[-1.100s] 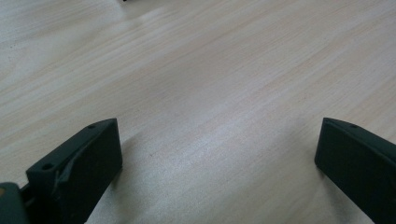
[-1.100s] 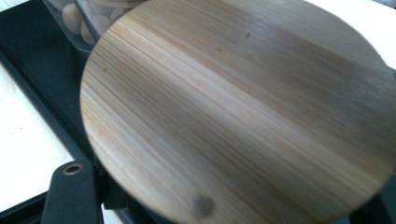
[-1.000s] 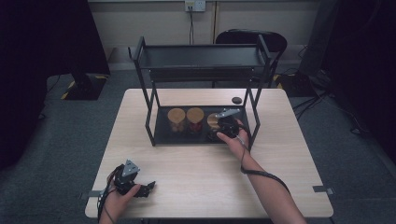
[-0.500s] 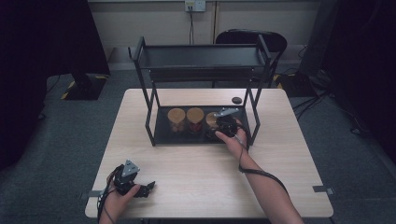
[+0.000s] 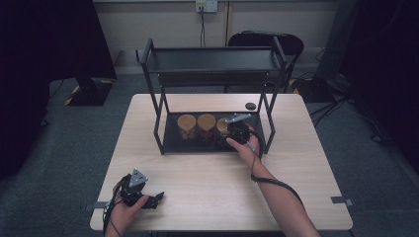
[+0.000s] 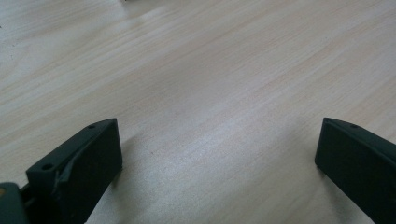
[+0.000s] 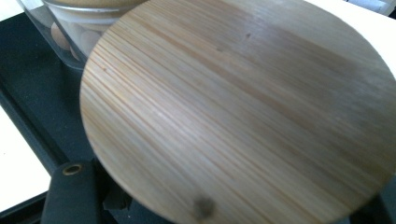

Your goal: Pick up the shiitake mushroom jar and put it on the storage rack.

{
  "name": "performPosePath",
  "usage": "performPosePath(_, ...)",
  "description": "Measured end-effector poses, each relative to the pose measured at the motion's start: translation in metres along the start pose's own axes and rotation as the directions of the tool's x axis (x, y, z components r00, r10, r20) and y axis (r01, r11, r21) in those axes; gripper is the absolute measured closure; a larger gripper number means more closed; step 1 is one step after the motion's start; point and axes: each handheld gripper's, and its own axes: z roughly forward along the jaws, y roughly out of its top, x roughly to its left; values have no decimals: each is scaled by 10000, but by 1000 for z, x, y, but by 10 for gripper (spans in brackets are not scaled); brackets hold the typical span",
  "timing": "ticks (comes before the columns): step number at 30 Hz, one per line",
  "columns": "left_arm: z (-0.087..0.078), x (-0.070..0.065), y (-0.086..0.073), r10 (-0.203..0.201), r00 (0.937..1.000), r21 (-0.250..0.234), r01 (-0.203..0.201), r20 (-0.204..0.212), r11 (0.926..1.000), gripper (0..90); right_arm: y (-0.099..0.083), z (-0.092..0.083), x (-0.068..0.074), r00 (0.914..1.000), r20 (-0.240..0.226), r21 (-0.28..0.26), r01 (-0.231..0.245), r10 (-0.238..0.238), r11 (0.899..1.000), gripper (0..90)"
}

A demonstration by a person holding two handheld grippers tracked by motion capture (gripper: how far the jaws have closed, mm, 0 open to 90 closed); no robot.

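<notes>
Under the rack's [image 5: 153,91] top shelf, I am clamping my right gripper [image 5: 236,132] squarely on the right-hand jar [image 7: 243,112], avoiding its neighbours.

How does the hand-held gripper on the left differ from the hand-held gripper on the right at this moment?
The left hand-held gripper lies low over the bare pale wooden table, jaws wide apart and empty. The right hand-held gripper reaches into the black metal shelf rack, closed on a bamboo-lidded glass jar. Both are black, each in one hand.

The left gripper [image 5: 148,200] lies low near the person, jaws wide apart. The right gripper [image 5: 232,134] reaches forward on an outstretched arm, jaws clamped.
</notes>
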Motion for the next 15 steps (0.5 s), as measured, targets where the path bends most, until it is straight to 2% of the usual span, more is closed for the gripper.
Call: performPosePath(15,-1,0,0,-23,10000,6,23,-39,10000,2,3,3,0,10000,56,28,70,-70,10000,253)
